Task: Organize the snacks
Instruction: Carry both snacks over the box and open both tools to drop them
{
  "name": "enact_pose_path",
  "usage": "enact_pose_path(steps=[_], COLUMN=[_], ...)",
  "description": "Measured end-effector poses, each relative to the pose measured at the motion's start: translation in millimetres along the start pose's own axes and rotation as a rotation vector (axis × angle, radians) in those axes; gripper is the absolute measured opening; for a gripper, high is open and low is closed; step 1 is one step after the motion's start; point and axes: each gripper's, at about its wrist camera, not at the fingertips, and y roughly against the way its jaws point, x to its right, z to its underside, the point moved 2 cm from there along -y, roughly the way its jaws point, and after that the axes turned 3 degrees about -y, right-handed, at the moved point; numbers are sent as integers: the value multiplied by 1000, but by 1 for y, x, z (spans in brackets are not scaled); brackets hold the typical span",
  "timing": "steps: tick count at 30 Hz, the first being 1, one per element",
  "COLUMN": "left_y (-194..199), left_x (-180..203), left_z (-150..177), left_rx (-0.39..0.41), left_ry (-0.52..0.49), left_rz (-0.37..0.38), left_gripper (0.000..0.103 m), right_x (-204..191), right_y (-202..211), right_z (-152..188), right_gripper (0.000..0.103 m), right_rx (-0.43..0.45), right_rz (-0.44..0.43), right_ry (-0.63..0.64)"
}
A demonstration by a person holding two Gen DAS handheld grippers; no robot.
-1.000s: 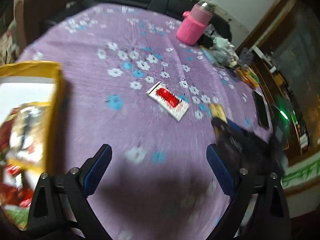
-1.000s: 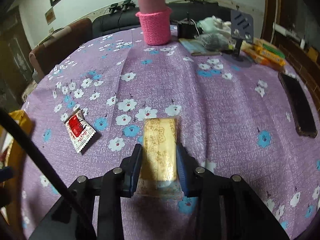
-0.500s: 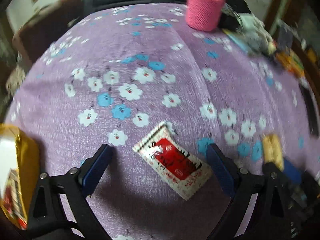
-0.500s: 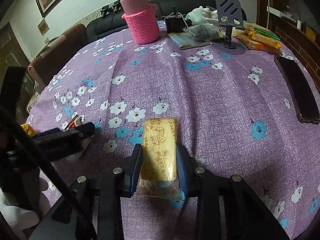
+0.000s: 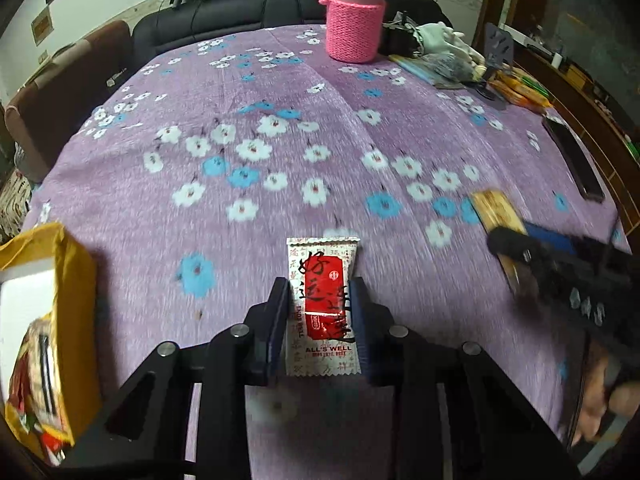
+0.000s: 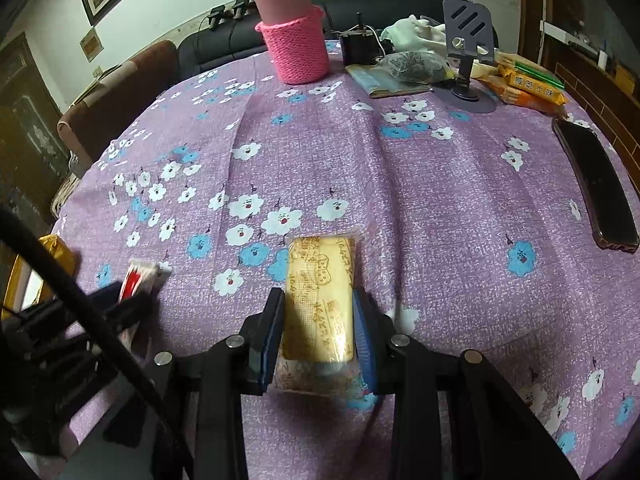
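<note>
Both tools loaded at this point. Left tool (image 5: pixel 320 322) clamped on the red-and-white sachet (image 5: pixel 322 304), pads pinching its long edges, long axis running straight out along the fingers, just above the purple flowered bench (image 5: pixel 280 120). Right tool (image 6: pixel 319 328) clamped the same way on the yellow biscuit pack (image 6: pixel 320 300), long axis also pointing dead ahead, far end poking well past the fingertips.

Key relation for the drop-off: yellow bag (image 5: pixel 48 320) sat open at the bench's left edge, off to the left of the left tool and near it. Right tool well apart from it, with the left tool in between. Looked like the left one's turn first, probably a swing left and a tilt to get the sachet's short end into the mouth.

Hard to read: bag cut off by the frame, so couldn't tell how wide the opening really was or how full. Blurry snack wrappers inside, nothing more. In the right view only a sliver of the bag showed behind a black cable (image 6: pixel 80 300). Couldn't tell whether either packet was touching the cloth.
</note>
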Motion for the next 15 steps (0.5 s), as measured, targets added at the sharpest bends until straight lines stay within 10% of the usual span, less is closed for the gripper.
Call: enact_pose_path(steps=[15], left_y=[79], left_x=[-13], left_z=[58], left_rx=[139], left_ry=[55], left_rz=[-19], left_gripper=[32], right_x=[-22], right_y=[18], right_z=[6], right_gripper=[33], right_rx=[88], right_rz=[-86], right_ry=[58])
